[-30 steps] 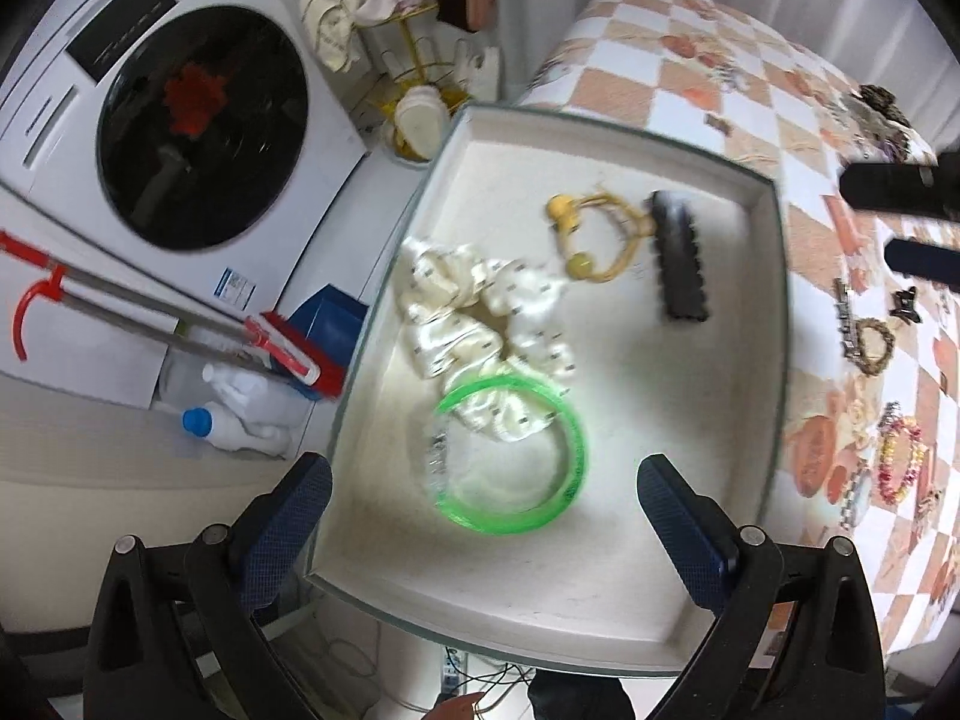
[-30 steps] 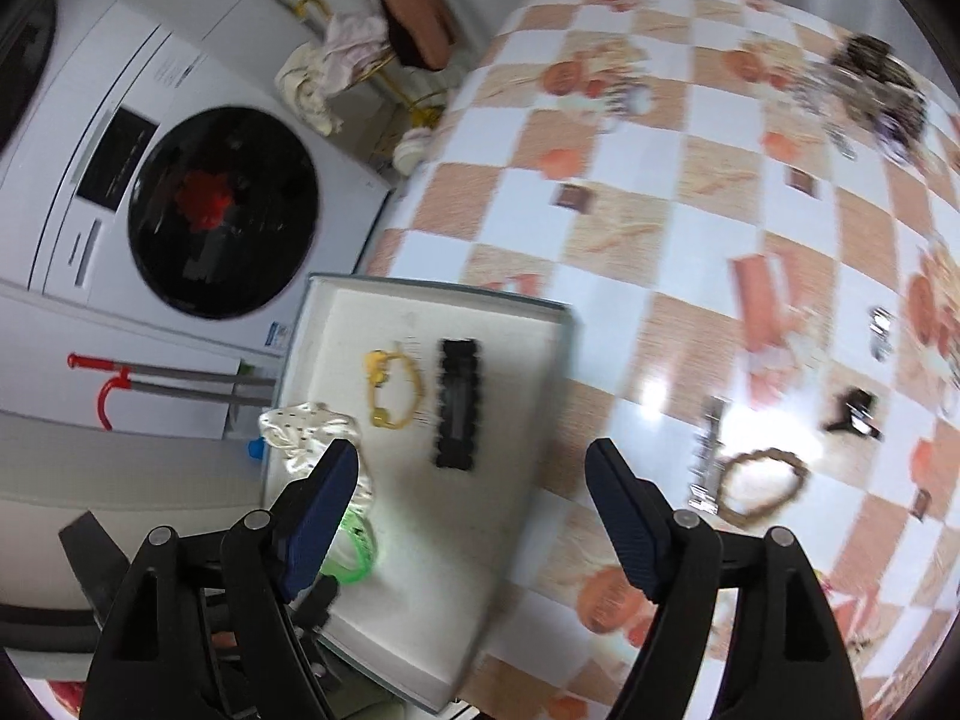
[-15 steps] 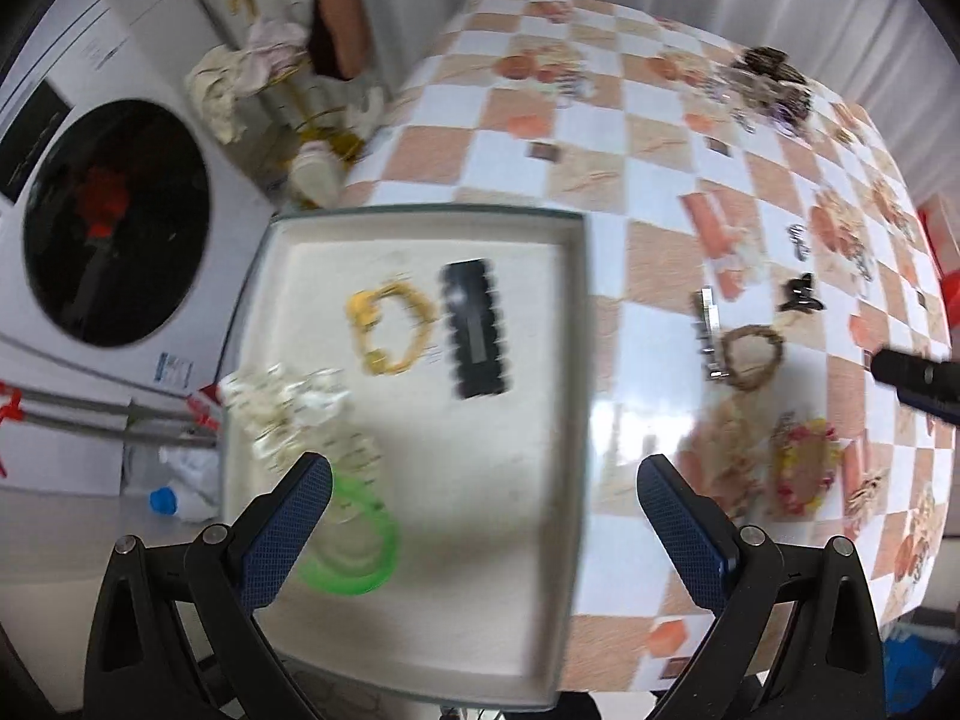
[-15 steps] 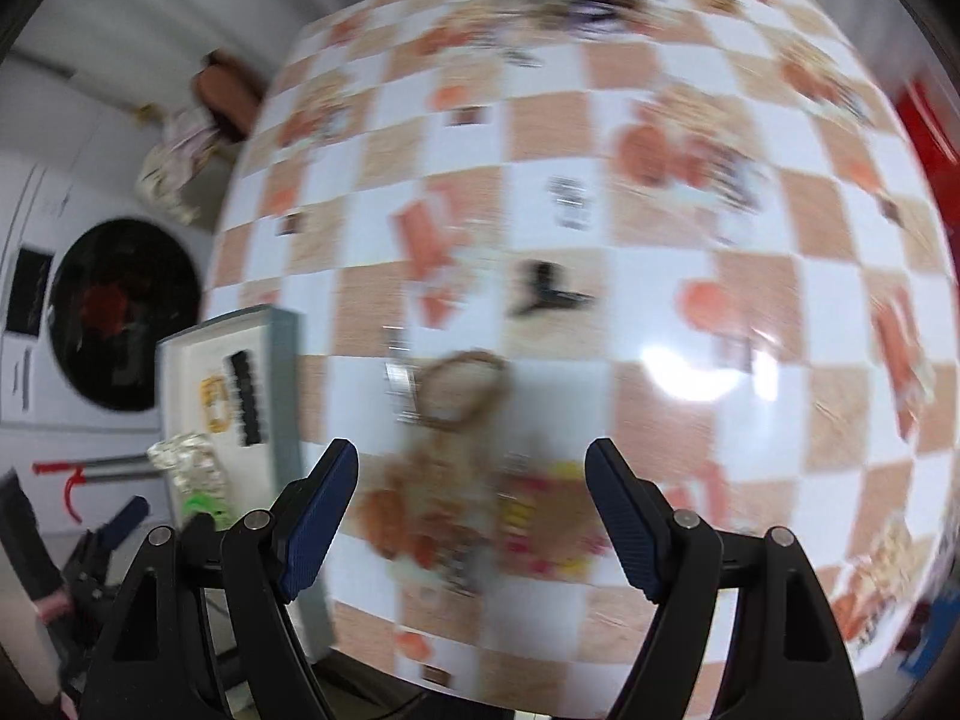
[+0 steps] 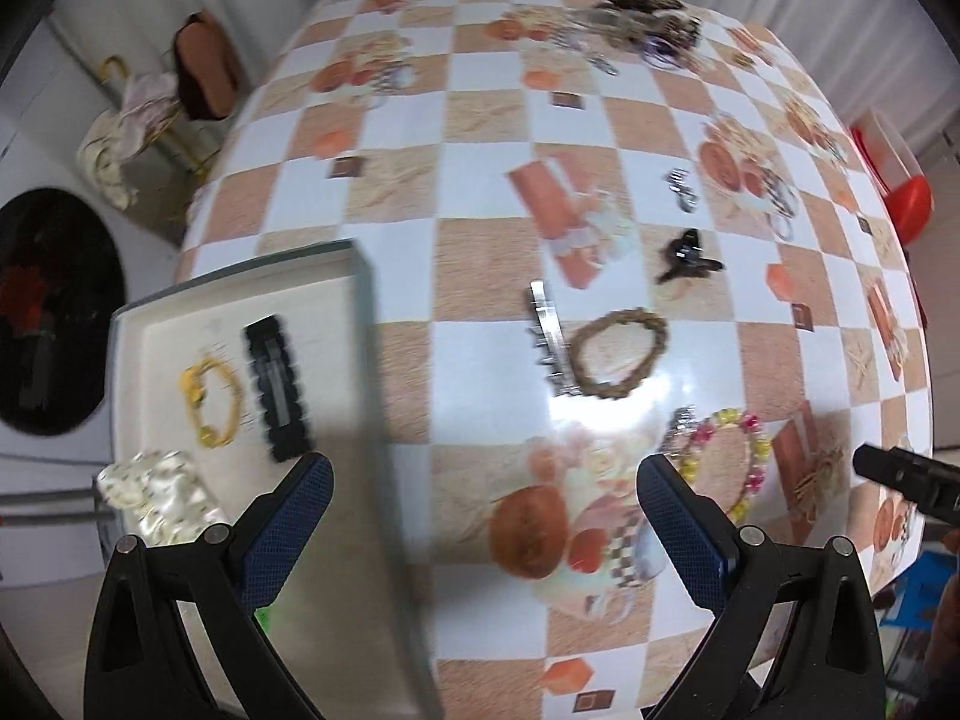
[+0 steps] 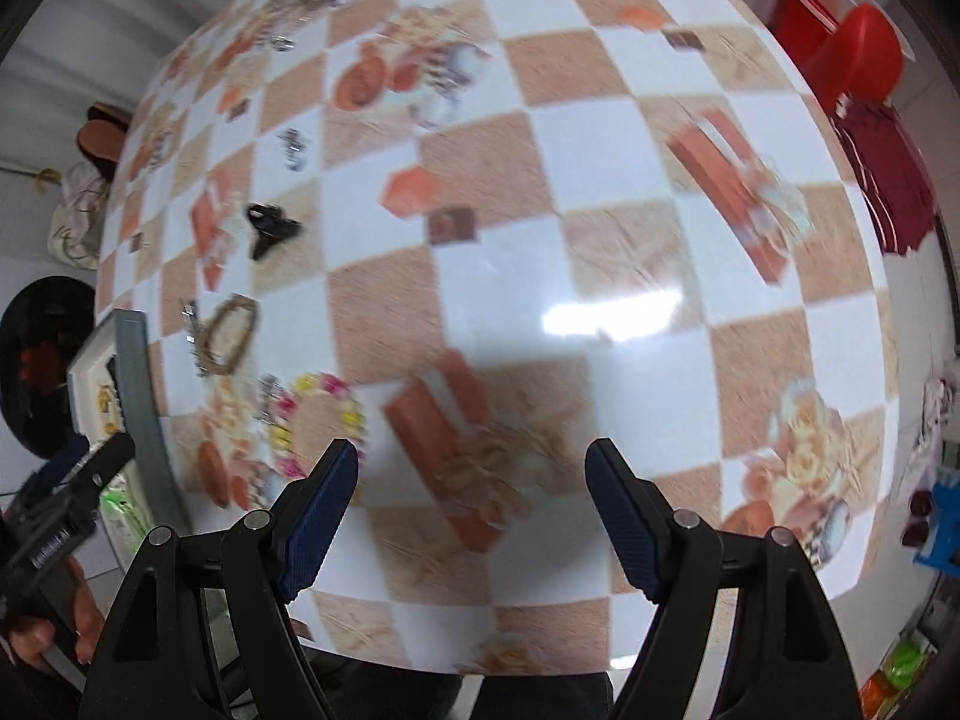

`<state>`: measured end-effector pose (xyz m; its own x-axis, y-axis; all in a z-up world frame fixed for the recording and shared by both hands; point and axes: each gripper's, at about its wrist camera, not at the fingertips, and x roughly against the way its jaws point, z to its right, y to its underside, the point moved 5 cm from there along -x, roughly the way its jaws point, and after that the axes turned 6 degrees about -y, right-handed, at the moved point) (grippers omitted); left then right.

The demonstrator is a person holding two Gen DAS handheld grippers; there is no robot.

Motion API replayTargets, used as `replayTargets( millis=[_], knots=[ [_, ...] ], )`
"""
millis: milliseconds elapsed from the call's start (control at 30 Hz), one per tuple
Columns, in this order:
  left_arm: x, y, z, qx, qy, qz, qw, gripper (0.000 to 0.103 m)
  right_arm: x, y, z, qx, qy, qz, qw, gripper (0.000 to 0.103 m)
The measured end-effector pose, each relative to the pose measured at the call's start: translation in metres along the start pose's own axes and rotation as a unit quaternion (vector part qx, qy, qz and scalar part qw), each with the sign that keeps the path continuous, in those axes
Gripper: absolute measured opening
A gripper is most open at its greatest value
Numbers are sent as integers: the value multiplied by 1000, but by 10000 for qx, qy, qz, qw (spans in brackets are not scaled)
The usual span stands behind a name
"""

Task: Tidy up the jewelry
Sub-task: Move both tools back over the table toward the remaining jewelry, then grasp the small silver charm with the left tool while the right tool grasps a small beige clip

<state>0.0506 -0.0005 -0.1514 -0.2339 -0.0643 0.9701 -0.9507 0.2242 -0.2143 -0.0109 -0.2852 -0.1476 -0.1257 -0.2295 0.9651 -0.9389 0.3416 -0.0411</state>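
Observation:
A white tray [image 5: 150,324] sits at the table's left edge. It holds a yellow hair tie [image 5: 210,411], a black comb clip [image 5: 277,387] and a cream scrunchie [image 5: 159,495]. On the checked tablecloth lie a silver clip [image 5: 549,339], a brown braided bracelet [image 5: 618,354], a black claw clip [image 5: 684,255] and a colourful bead bracelet [image 5: 729,465]. My left gripper [image 5: 480,531] is open and empty, above the tray's right edge. My right gripper [image 6: 474,516] is open and empty over the tablecloth, right of the bead bracelet [image 6: 318,426].
A pile of more jewelry [image 5: 642,18] lies at the table's far edge, with a small silver clip [image 5: 681,189] nearer. A washing machine door [image 5: 54,324] is at the left, a red stool [image 6: 858,54] at the right. The tray's rim [image 6: 135,384] shows in the right wrist view.
Both grippers have swung right, away from the tray and over the tablecloth. The green bangle has dropped out of the left view. Both stay open and empty.

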Motion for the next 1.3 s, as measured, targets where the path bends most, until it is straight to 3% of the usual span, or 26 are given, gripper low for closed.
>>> replayTargets(
  millis=[233, 300, 400, 467, 567, 667, 1300],
  knots=[
    [-8, -5, 33, -449, 155, 7, 9989, 103, -8, 15, 21, -54, 109, -125, 9998, 81],
    [-12, -4, 42, -559, 179, -44, 9983, 93, -10, 19, 25, -40, 123, -155, 9998, 81],
    [-22, 2, 52, -698, 201, -170, 9972, 92, -11, 24, 29, -37, 137, -172, 9998, 81],
    [-28, 7, 58, -808, 235, -230, 9962, 81, -13, 26, 33, -50, 162, -161, 9997, 81],
    [-38, 13, 64, -920, 266, -374, 9947, 77, -16, 28, 34, -62, 178, -160, 9997, 81],
    [-46, 17, 66, -967, 320, -466, 9937, 66, -21, 30, 32, 19, 193, -159, 9997, 81],
    [-58, 6, 87, -1073, 462, -334, 9926, 66, -46, 24, 19, -31, 375, -96, 9992, 81]
  ],
)
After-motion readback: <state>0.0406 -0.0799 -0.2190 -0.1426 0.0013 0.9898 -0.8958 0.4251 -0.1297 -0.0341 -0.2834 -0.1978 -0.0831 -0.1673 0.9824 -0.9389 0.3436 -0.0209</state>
